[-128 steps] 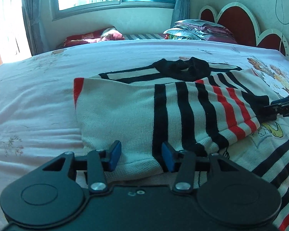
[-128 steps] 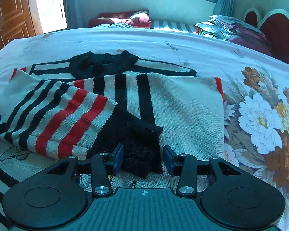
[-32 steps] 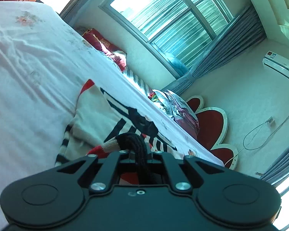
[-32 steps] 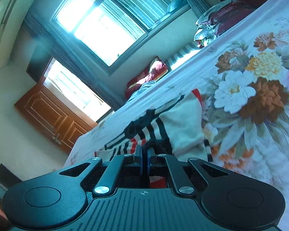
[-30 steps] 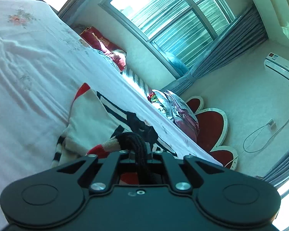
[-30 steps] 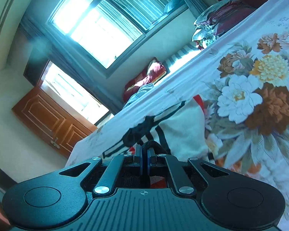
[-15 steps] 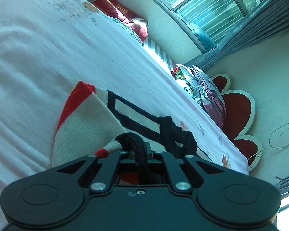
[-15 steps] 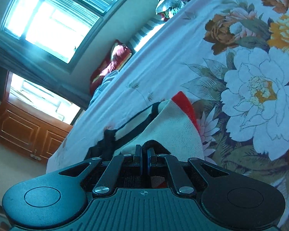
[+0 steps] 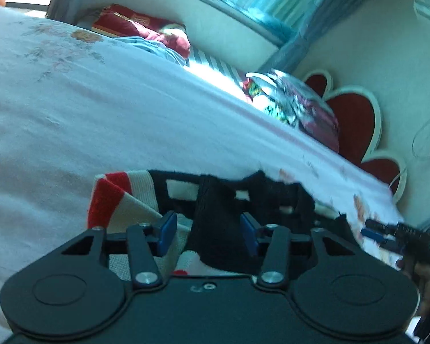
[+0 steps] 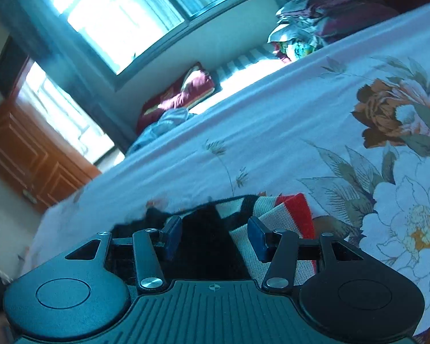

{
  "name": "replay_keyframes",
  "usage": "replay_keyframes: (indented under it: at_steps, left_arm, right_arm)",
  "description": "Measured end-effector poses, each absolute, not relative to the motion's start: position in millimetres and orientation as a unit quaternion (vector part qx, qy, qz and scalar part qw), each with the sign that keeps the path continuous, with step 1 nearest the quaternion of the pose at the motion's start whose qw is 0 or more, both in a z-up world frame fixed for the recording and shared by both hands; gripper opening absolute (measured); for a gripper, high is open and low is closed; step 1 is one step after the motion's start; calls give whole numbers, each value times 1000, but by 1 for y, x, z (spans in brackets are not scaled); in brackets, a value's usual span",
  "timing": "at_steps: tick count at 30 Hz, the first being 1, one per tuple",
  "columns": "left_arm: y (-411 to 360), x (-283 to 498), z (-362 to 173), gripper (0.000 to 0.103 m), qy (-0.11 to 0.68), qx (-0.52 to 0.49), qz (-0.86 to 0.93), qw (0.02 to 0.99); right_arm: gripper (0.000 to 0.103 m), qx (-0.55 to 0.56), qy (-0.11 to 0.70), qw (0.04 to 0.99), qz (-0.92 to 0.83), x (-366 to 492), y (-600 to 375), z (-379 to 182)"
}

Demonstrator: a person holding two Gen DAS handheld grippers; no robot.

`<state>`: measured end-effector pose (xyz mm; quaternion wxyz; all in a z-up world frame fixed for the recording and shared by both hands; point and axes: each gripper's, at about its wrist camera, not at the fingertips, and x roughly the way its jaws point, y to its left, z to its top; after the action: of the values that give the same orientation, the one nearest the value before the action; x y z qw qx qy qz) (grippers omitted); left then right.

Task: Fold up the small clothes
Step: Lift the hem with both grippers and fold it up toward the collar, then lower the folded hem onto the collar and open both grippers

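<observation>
Black knit hem of the striped sweater (image 9: 220,229) lies loose between both just-opened grippers, left (image 9: 207,235) and right (image 10: 215,239), previously clamped

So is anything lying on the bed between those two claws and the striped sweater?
Nothing visible does. The left gripper and right gripper both sit right over the striped sweater, its black knit between their jaws, which have just been opening. The bedsheet around it shows nothing else nearby.
</observation>
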<state>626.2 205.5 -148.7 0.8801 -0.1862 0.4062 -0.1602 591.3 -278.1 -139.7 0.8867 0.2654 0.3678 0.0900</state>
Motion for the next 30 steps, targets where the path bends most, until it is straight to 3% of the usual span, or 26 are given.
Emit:
replay_keyframes:
  at_steps: [2,4,5,6,8,11,12,18,22,28,29,30]
  left_arm:
    - [192,629,-151,45,409,-134,-163,888]
    - [181,632,-151,34,411,-89,-152,895]
    - [178,632,-151,14,412,-76,-149,896]
    - [178,634,-153,4,417,-76,-154,893]
    - [175,630,-153,4,410,-71,-152,897]
    - [177,624,-152,3,391,-74,-149,905]
    - [179,621,-150,3,379,-82,-147,910]
    - [195,598,-125,3,293,-106,-99,945]
    - [189,620,-148,3,364,-91,-59,925]
    - [190,621,-154,11,371,-85,-50,924]
    - [192,619,-151,23,370,-90,-47,923]
    - [192,615,-144,36,363,-93,-42,926]
  right_arm:
    - [51,204,386,894,101,596,-259,-144]
    - [51,131,405,900,91,603,-239,-150]
    - [50,93,410,903,86,603,-228,-153]
    - [44,61,409,906,89,602,-219,-156]
    - [43,20,409,908,91,602,-209,-160]
    - [21,11,412,905,103,603,-208,-168]
    - [3,4,409,906,107,603,-208,-168]
    - [4,-2,322,941,100,591,-214,-140]
    - [3,-4,371,926,65,611,-214,-166]
    - [5,-7,387,921,37,615,-213,-177]
    - [14,-13,384,923,32,614,-211,-173]
    - [44,-24,370,929,21,608,-206,-164]
